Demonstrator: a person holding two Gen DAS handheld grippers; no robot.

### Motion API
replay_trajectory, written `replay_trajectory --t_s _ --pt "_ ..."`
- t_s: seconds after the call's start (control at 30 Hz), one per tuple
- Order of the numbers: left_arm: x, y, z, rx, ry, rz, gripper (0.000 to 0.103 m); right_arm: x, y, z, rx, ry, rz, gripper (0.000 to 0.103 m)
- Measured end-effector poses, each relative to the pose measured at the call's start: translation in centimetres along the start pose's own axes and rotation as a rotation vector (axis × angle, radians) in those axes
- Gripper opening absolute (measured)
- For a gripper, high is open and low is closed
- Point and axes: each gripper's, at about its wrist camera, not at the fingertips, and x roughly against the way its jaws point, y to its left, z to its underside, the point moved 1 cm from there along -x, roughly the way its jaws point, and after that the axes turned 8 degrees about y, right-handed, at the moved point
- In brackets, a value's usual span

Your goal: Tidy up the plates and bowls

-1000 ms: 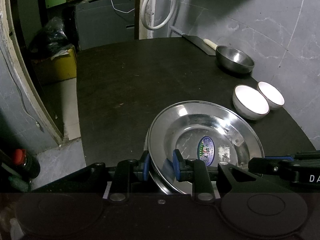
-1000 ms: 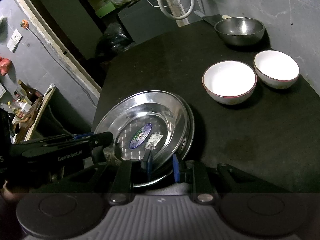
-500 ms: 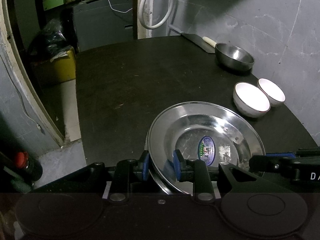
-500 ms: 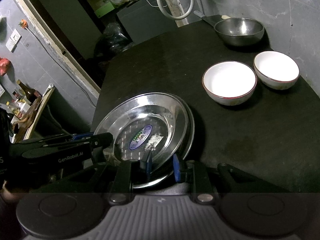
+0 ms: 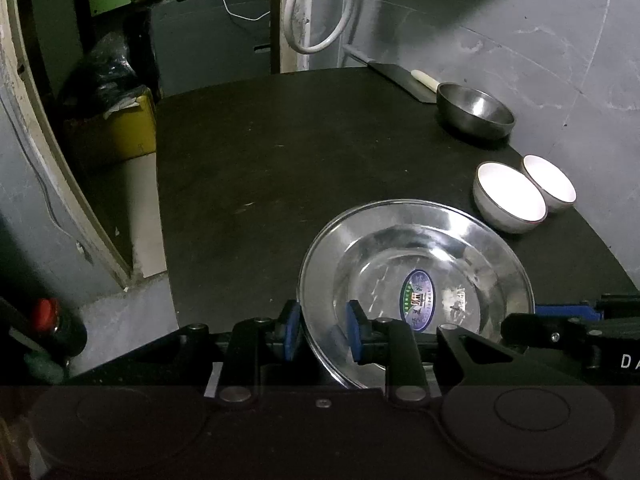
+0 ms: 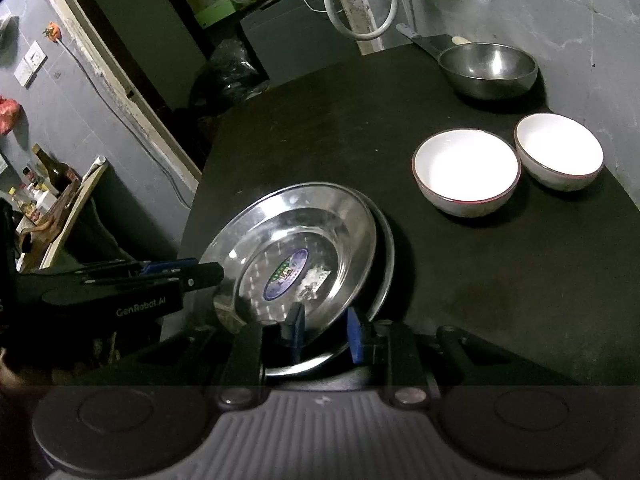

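Observation:
Two stacked steel plates sit at the near edge of the black table; the upper one has an oval sticker and lies askew on the lower one's rim. My left gripper is shut on the stack's near-left rim. My right gripper is shut on the rim from the other side. Each gripper appears in the other's view: the right gripper and the left gripper. Two white bowls stand side by side beyond the plates, on the right.
A steel bowl stands at the table's far right by the grey wall, with a cleaver behind it. The table's left edge drops to the floor, where a yellow box and a red-capped bottle stand.

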Motion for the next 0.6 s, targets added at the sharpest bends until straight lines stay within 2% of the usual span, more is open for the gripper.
replay_trajectory --t_s 0.3,0.37,0.47,0.57,0.6 --pt "0.06 -0.12 -0.07 0.008 0.006 0.001 0.029 0.06 0.24 0.08 0.022 -0.007 0.022 0.032" --pt "0.06 -0.14 -0.13 0.01 0.007 0.001 0.031 0.11 0.32 0.12 0.03 -0.011 0.034 0.038" --pt "0.08 -0.18 -0.38 0.017 0.004 0.001 0.041 0.24 0.4 0.06 0.047 -0.019 0.047 0.043" --pt "0.25 -0.21 -0.69 0.022 -0.008 -0.003 0.06 0.32 0.36 -0.05 0.059 -0.026 0.059 0.05" --pt "0.32 -0.23 -0.8 0.024 -0.015 -0.004 0.071 0.31 0.27 -0.13 0.059 -0.028 0.061 0.053"
